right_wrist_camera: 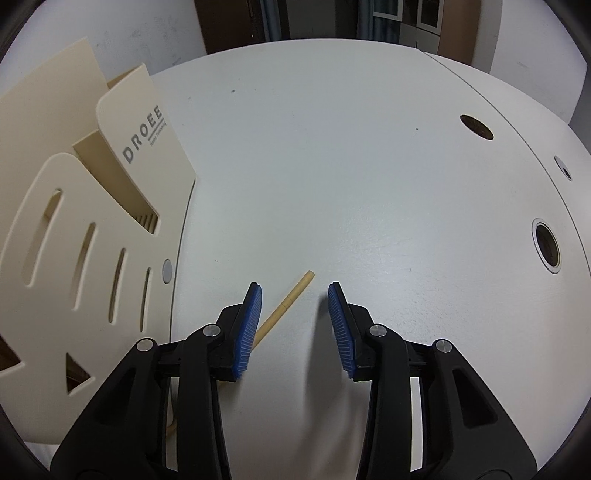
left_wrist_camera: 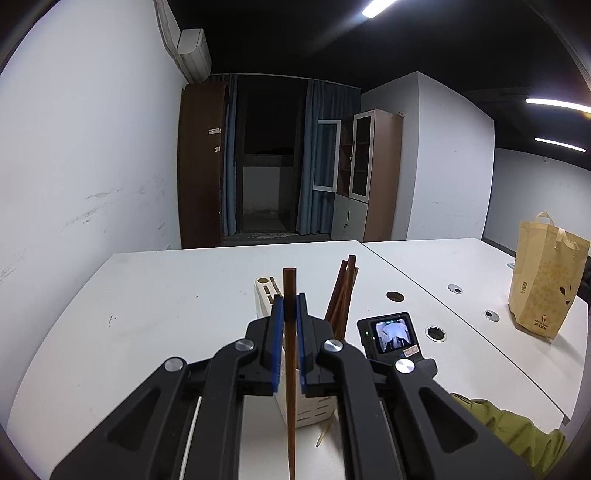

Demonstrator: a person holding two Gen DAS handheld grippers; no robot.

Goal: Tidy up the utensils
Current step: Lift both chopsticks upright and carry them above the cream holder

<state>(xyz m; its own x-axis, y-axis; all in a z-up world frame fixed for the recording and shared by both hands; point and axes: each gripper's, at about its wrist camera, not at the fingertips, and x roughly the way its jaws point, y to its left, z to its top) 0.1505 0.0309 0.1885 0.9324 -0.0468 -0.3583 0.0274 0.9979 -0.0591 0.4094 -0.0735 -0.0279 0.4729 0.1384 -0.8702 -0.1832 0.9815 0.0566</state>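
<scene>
White walls [left_wrist_camera: 92, 147] enclosed a dim room — ceiling strip lights [left_wrist_camera: 380, 7] glowed overhead. Blue curtains [left_wrist_camera: 317, 158] framed a dark doorway, between a brown cabinet [left_wrist_camera: 201, 162] and a glass-doored bookcase [left_wrist_camera: 373, 166].

Bare table [right_wrist_camera: 332, 166] fills the centre and right of the right wrist view; the cream holder [right_wrist_camera: 92, 229] blocks the left, seemingly close by.
</scene>
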